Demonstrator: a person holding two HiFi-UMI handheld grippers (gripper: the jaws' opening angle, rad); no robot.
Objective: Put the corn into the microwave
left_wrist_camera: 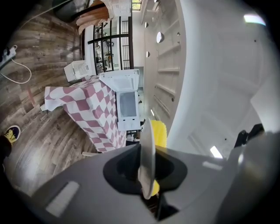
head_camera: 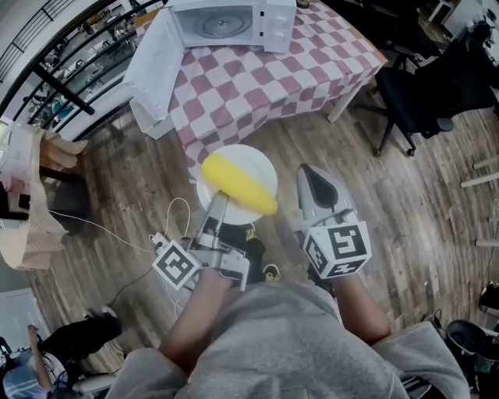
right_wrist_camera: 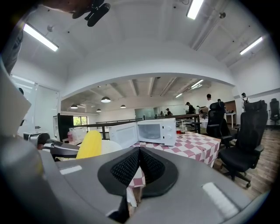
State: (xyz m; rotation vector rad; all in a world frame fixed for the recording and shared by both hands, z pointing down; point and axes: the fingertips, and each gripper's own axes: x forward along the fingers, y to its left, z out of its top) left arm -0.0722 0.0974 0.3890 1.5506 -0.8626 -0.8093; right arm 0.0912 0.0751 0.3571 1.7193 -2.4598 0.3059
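One risk: left fingers (head_camera: 217, 209) pinch only the plate (head_camera: 253, 156) rim, right fingers (head_camera: 318, 191) closed on nothing; if I tilt, corn (head_camera: 238, 185) rolls off.

— How does the corn (head_camera: 238, 185) look?
— It is a plain yellow cob, husk off, lying slantwise across a round white plate (head_camera: 251, 158), and its lower end reaches the rim. The plate is up over the wooden floor.
— And the microwave (head_camera: 234, 22)?
— It is white and stands on a table (head_camera: 265, 78) under a red-and-white checked cloth, well apart from the corn. Its door (head_camera: 153, 64) is swung wide open, and the turntable (head_camera: 222, 23) shows inside.
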